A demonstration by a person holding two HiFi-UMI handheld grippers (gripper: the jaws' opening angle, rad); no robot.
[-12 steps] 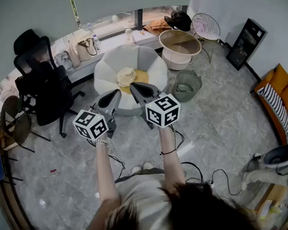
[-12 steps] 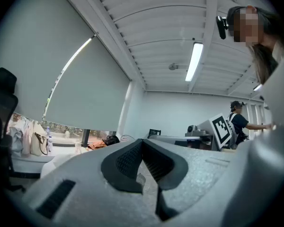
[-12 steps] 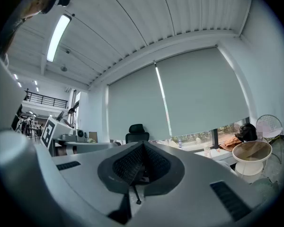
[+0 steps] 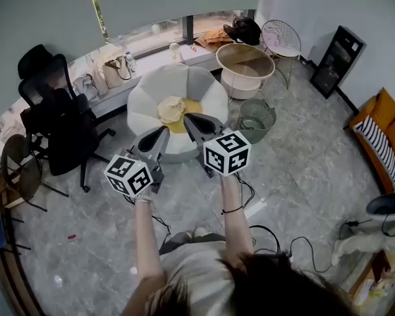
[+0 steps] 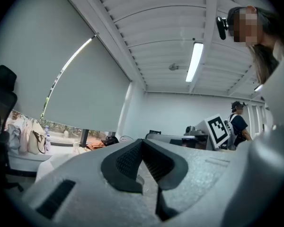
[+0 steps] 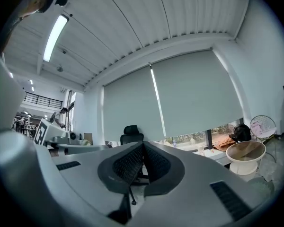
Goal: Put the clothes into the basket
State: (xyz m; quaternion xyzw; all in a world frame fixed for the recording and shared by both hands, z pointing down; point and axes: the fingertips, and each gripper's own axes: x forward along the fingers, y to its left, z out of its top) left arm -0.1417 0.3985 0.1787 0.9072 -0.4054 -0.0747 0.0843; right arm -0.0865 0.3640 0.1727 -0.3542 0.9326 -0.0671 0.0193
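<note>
A cream piece of clothing point(image 4: 171, 108) lies crumpled on a yellow cushion point(image 4: 193, 105) in a white round chair point(image 4: 146, 96). A green mesh basket point(image 4: 257, 118) stands on the floor right of the chair. My left gripper point(image 4: 163, 130) and right gripper point(image 4: 187, 116) are held level side by side in front of the chair, short of the clothing. Both are shut and empty. In the left gripper view the left gripper point(image 5: 142, 143) has its pads together. The right gripper point(image 6: 143, 148) looks the same in its own view.
A large white tub point(image 4: 245, 64) with a wooden inside stands behind the green basket. A black office chair point(image 4: 56, 120) is to the left, a wire chair point(image 4: 282, 38) at the back right. Bags and bottles line the window ledge point(image 4: 128, 61). Cables point(image 4: 270, 232) trail over the floor.
Both grippers have edged slightly toward the white chair and remain shut. Nothing else has moved.
</note>
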